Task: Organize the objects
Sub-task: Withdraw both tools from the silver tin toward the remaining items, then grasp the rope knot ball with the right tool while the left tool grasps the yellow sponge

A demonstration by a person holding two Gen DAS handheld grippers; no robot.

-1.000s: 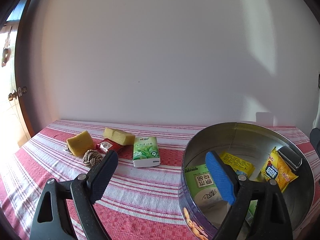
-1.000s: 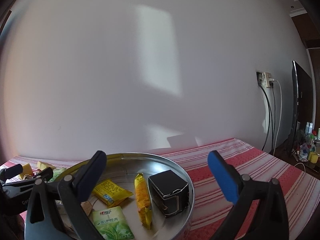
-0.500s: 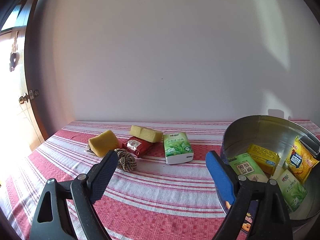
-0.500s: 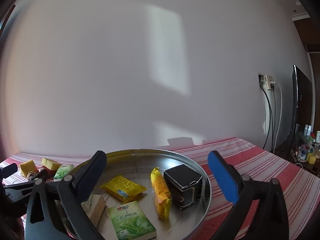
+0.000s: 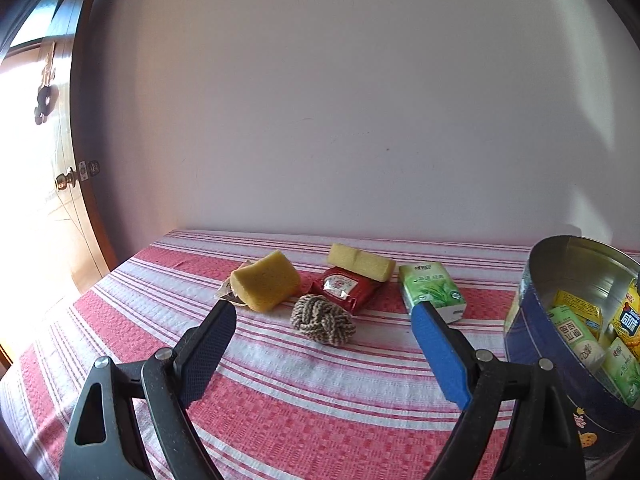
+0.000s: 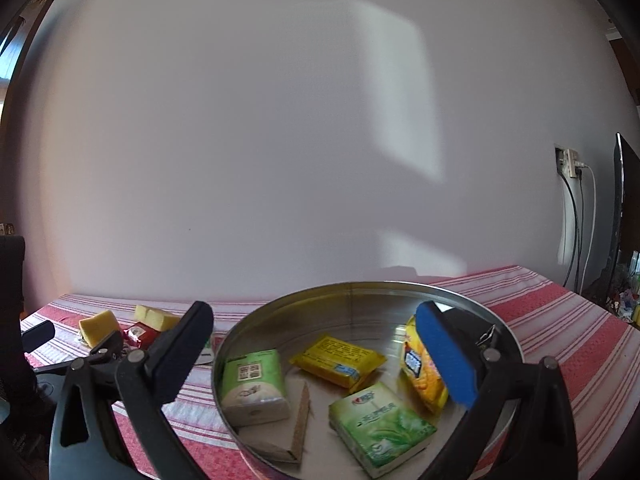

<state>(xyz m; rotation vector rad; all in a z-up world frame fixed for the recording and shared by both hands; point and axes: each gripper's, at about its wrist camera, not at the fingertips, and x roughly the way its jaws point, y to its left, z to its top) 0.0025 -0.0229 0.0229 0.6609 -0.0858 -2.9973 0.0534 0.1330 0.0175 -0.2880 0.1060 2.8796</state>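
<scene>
The left gripper tilts gently down toward the striped tablecloth, its jaws spread wide with nothing between the pads; the knotted rope ball lies on the cloth beyond the fingertips, apart from them. Behind the ball, near the table's far edge by the wall, sit a yellow sponge, a red sachet, a second, paler sponge leaning on the sachet's far end, and a green tissue pack. A scrap of paper or wrapper shows from under the first sponge, too little to identify. The round metal tin stands toward the table's right side and is cut off by the picture's edge. The right gripper points nearly level over the tin's rim, jaws likewise wide and holding nothing. Inside the tin lie a green carton, a yellow packet, another tissue pack, a snack bag partly hidden by the blue pad, and a flat piece of cardboard. A dark object behind that pad is mostly hidden.
</scene>
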